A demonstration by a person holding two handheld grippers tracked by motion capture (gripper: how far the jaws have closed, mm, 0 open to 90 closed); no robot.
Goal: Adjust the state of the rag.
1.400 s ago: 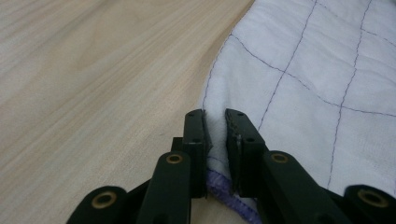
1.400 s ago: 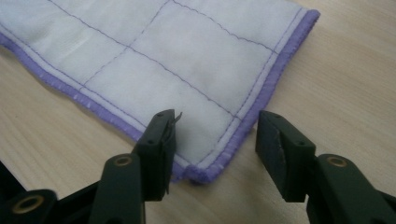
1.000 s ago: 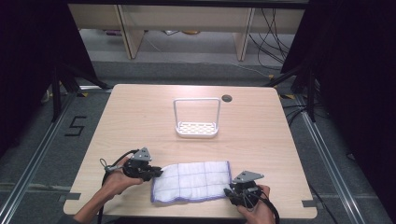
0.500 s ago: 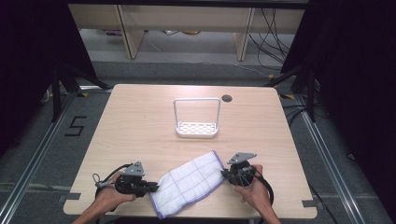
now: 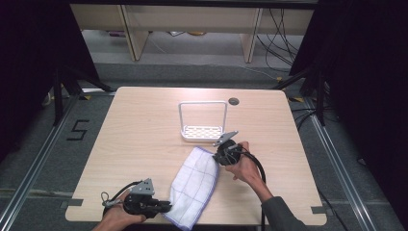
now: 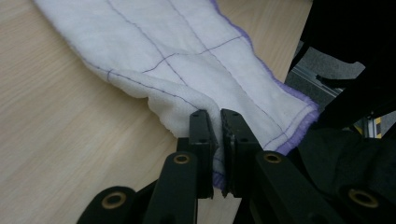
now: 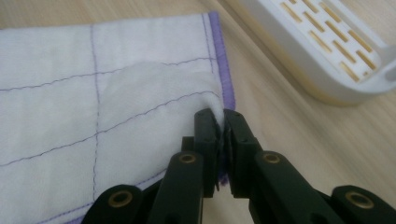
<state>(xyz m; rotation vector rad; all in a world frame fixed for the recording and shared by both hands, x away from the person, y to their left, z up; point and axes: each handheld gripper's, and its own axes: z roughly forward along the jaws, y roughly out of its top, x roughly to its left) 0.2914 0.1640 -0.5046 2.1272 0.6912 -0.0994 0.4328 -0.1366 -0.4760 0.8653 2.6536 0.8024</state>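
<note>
A white cloth [image 5: 195,185] with purple stitching lies slantwise just in front of a white rack [image 5: 202,121]. The left gripper [image 5: 162,207] pinches the cloth's end farthest from the rack, and the right gripper [image 5: 217,155] pinches the corner nearest it, both with jaws nearly closed on fabric.

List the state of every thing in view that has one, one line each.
Cloth: lying slantwise on the table, pinched at both ends.
Left hand-held gripper: shut on the cloth's near end.
Right hand-held gripper: shut on the cloth's far corner.
White rack: upright, nothing in it, apart from the cloth.
</note>
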